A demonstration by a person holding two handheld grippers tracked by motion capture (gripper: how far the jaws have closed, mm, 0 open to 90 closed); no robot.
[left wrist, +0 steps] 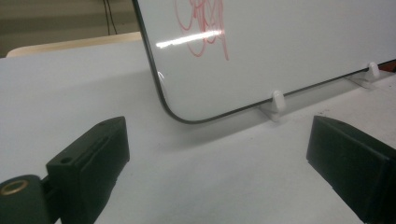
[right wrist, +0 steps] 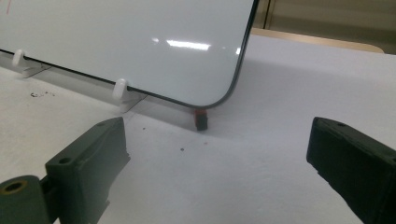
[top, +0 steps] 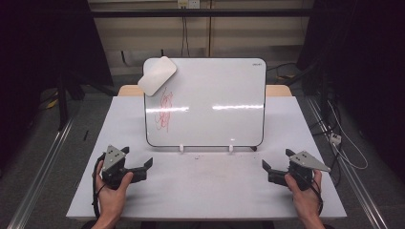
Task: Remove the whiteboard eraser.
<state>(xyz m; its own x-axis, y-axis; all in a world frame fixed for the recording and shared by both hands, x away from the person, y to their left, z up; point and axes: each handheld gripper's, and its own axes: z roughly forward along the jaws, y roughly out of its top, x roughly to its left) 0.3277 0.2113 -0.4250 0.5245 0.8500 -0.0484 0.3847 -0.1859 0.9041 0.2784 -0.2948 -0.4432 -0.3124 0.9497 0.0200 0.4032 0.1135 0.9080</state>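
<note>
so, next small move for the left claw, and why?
Probably lift the left claw, open and empty, toward the eraser at the whiteboard's top left corner. Red scribble sits just below it, and the eraser is on that claw's side.

I'm in a lab — black curtains (top: 43, 47), floor rails (top: 43, 157), loose cables (top: 341, 133) around my white table (top: 205, 191).
</note>
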